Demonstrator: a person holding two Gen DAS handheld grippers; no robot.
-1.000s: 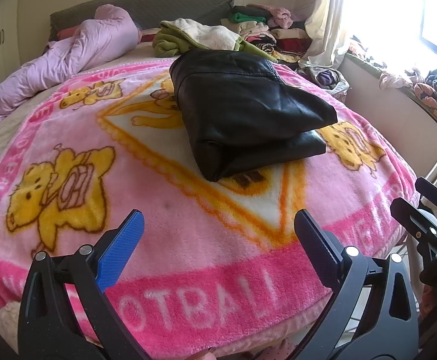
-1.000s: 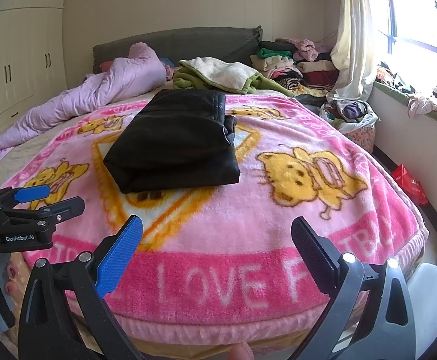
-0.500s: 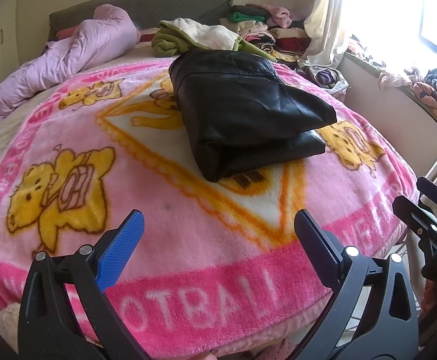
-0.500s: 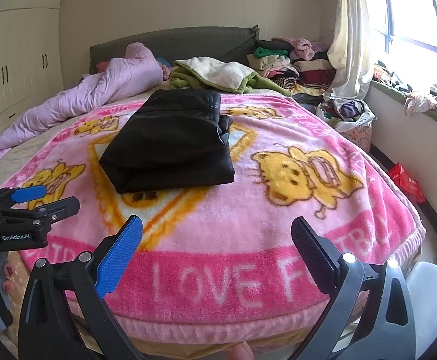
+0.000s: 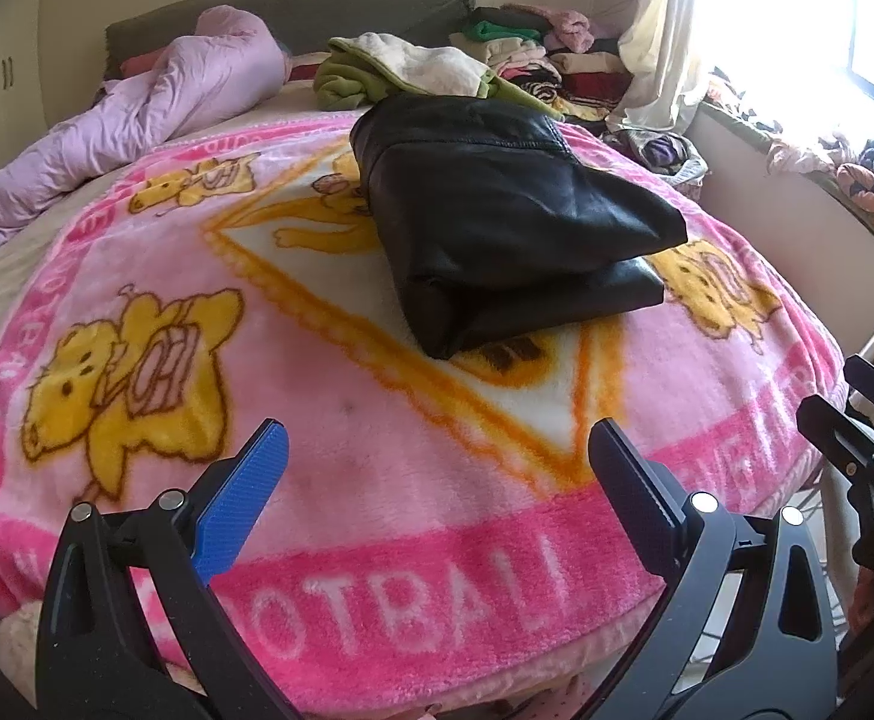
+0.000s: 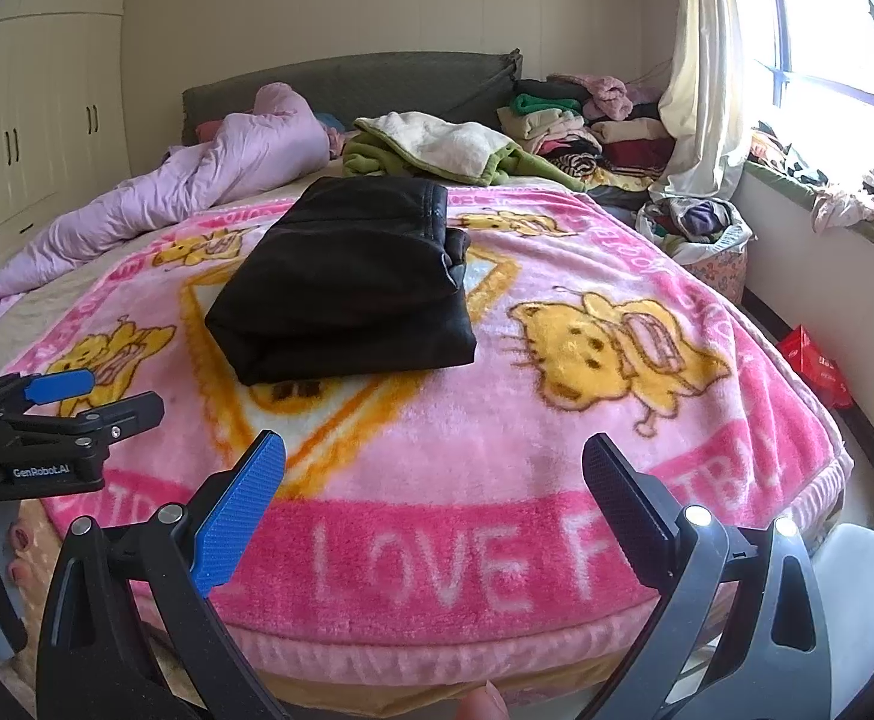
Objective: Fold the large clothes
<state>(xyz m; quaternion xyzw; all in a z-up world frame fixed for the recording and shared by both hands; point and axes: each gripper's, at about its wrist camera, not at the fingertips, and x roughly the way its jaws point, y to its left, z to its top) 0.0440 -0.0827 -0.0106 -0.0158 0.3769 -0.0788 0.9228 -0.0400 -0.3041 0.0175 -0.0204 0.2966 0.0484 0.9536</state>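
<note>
A black leather garment (image 5: 508, 222) lies folded into a thick rectangle in the middle of the pink cartoon blanket (image 5: 329, 468); it also shows in the right wrist view (image 6: 353, 282). My left gripper (image 5: 437, 480) is open and empty, held near the foot of the bed, well short of the garment. My right gripper (image 6: 434, 486) is open and empty too, also at the foot of the bed. Each gripper shows at the edge of the other's view: the right one (image 5: 856, 438) and the left one (image 6: 71, 402).
A lilac duvet (image 6: 197, 186) lies bunched at the back left. A green and white blanket (image 6: 437, 150) and stacked folded clothes (image 6: 586, 126) sit by the headboard. A basket of laundry (image 6: 700, 228) stands by the window wall, a red box (image 6: 814, 360) on the floor.
Both grippers have drifted very slightly; the garment has not moved and both grippers stay open.
</note>
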